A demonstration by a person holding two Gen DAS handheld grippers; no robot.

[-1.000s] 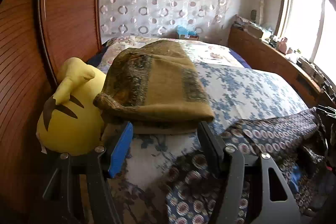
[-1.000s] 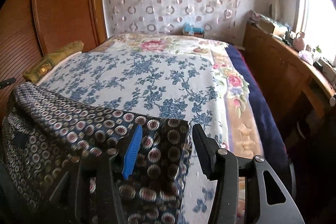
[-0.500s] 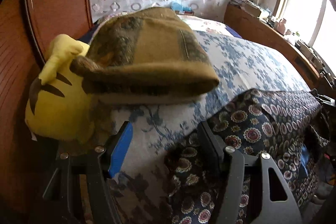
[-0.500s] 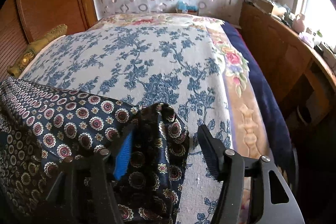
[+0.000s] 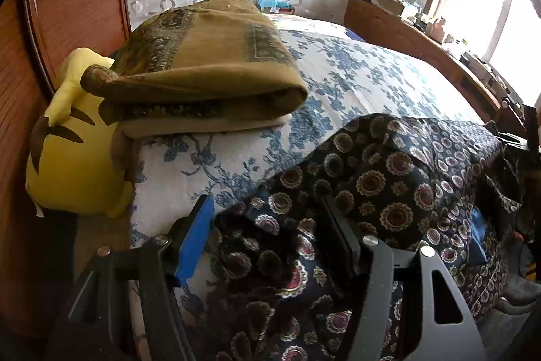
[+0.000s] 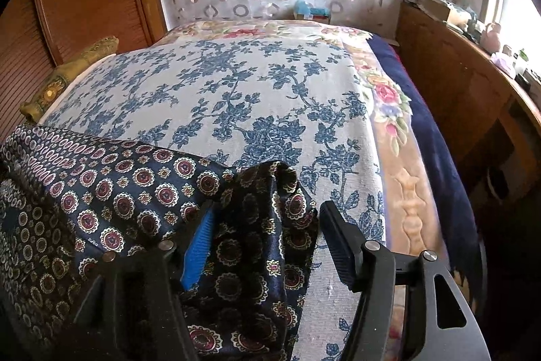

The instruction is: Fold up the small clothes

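Left wrist view: left gripper (image 5: 267, 225) lower and closer to the bed (image 5: 355, 73) than a second back, jaws apart and closing slightly in the last half second. Bunched corner of the dark patterned garment (image 5: 389, 178) between them, the black finger hard against the cloth, the blue pad (image 5: 196, 239) with a visible gap, so not clamped. Folded olive blanket (image 5: 203, 70) and yellow plush toy (image 5: 74, 158) bigger in frame than before (neither part of the job).

Right wrist view: right gripper (image 6: 265, 232) open, jaws widened over the last second, a puckered peak of the same garment (image 6: 135, 185) standing loose between them. Black finger clear of the fabric, over bare floral bedspread (image 6: 253, 97).

Judgement: cloth lowered onto the near edge of the bed and let go, probably one fold laid; next, a fresh grasp for the following fold.
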